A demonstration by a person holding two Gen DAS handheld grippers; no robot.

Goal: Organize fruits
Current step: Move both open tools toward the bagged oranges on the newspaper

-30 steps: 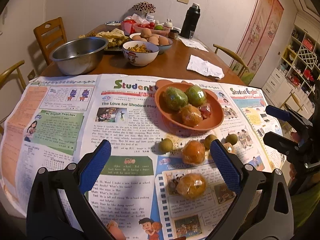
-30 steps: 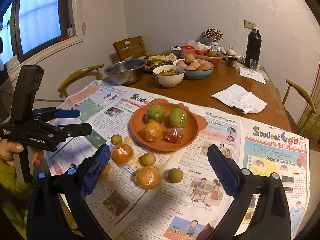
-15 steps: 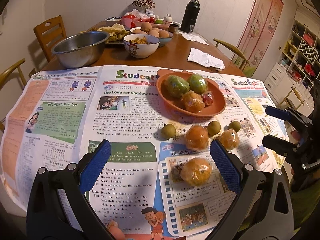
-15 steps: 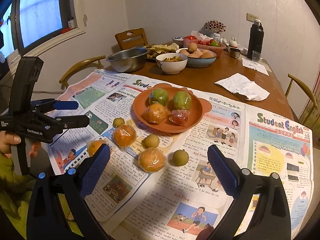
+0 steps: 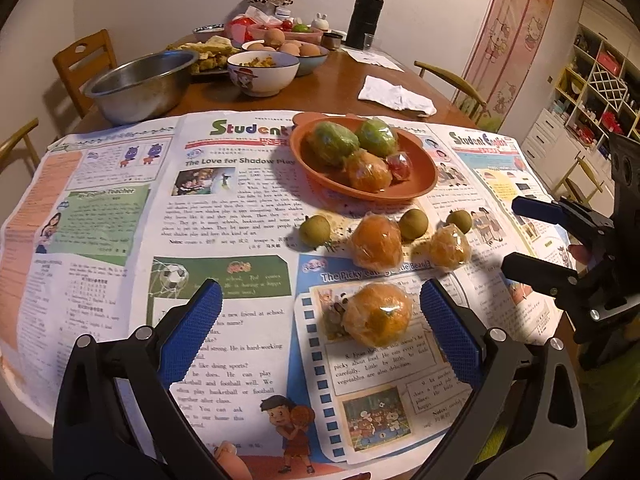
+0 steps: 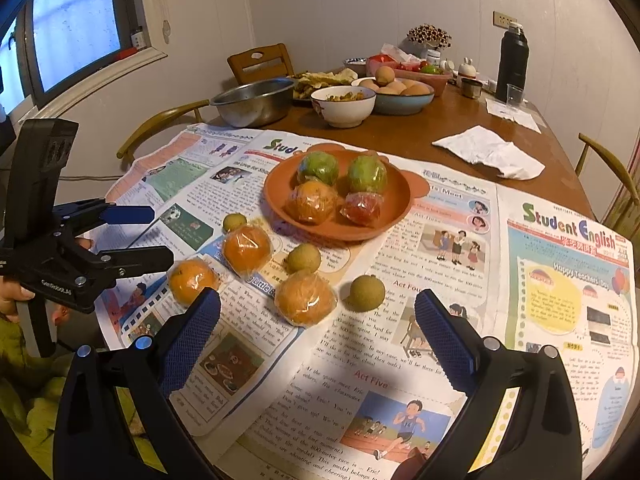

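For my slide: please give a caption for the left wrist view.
Open left gripper facing a wrapped orange on newspaper.

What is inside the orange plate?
The orange plate holds four wrapped fruits: two green ones at the back, an orange and a small red one in front. Anything beneath them is covered.

White walls [image 6: 360,8], wooden chairs [image 6: 260,62], window [image 6: 76,20]

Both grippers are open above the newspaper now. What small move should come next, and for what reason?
Probably lower the open left gripper onto the nearest wrapped orange and close. That orange lies loose on the newspaper, just ahead between its fingers, while the orange plate still shows bare room.
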